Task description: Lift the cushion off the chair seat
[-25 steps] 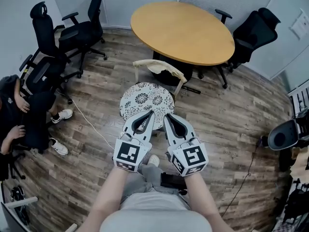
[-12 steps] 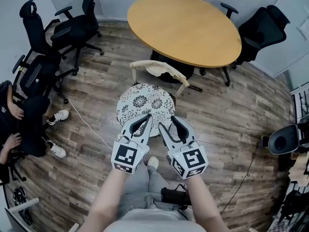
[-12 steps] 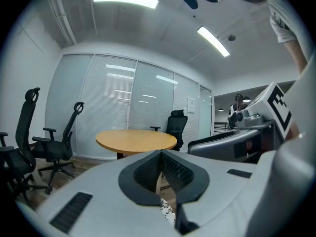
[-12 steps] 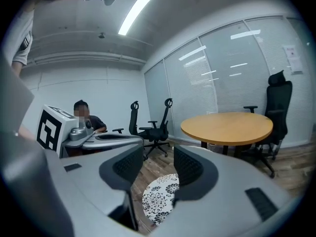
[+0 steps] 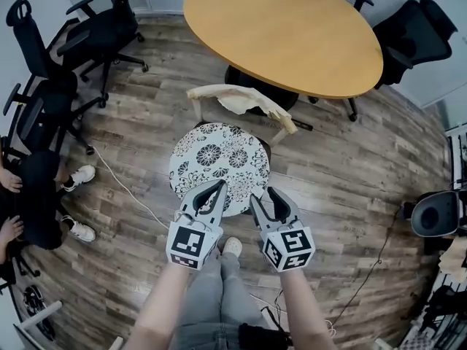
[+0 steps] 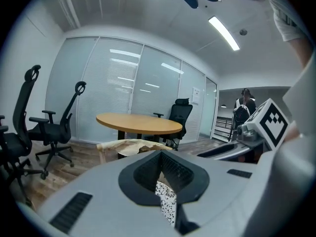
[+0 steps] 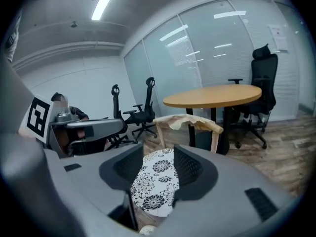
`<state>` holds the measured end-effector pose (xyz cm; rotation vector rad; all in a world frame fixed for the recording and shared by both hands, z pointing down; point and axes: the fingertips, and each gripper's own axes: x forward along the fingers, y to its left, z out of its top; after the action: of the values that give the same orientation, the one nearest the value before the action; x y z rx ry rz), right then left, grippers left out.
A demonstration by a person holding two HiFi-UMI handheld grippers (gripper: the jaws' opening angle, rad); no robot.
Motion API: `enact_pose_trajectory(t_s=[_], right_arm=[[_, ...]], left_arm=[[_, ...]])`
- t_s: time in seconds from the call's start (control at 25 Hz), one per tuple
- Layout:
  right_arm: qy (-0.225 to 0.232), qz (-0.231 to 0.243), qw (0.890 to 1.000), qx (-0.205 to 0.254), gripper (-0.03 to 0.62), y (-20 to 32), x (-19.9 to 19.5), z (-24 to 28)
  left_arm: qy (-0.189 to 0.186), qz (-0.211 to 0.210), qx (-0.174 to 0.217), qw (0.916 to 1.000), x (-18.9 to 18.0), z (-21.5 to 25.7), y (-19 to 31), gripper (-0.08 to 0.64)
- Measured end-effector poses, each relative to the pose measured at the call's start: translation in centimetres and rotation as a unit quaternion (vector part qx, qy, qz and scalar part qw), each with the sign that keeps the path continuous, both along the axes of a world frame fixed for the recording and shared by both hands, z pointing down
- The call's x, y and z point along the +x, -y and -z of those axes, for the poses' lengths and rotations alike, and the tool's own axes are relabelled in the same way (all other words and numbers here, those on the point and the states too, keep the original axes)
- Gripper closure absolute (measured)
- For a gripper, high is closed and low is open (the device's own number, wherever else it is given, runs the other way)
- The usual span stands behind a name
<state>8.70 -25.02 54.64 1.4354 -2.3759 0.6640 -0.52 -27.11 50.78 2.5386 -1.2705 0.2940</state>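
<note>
A round white cushion (image 5: 219, 162) with black flower prints lies flat on the seat of a chair with a beige, cloth-draped backrest (image 5: 241, 99). Both grippers hover side by side just above the cushion's near edge, touching nothing. My left gripper (image 5: 217, 188) is shut, its tips meeting, with nothing in it. The jaws of my right gripper (image 5: 268, 197) are opening and stand apart, with nothing between them. The cushion (image 7: 155, 181) shows through their gap in the right gripper view. In the left gripper view only a sliver of the cushion (image 6: 168, 201) shows below the meeting tips.
A round wooden table (image 5: 284, 28) stands right behind the chair. Black office chairs stand at the far left (image 5: 95, 31) and far right (image 5: 416, 39). A person in dark clothes (image 5: 29, 195) sits at the left edge. A white cable (image 5: 124, 188) runs over the wood floor.
Both grippers have come down and forward to the cushion's near edge. The right gripper's jaws, shut a second ago, have spread apart. The left stays shut.
</note>
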Motion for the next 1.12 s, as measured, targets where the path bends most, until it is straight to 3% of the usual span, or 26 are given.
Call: enact_pose_trajectory(t_s=[0.48, 1.12], right_arm=[[-0.032, -0.062, 0.994, -0.088, 0.38, 3.0, 4.2, -15.3], [-0.075, -0.103, 0.97, -0.209, 0.359, 6.0, 8.7, -31.3]], left_arm=[[0.008, -0.012, -0.047, 0.9988, 1.8, -10.8, 3.2, 0.563], [0.009, -0.032, -0.082, 0.9961, 2.7, -19.6, 4.8, 0.563]])
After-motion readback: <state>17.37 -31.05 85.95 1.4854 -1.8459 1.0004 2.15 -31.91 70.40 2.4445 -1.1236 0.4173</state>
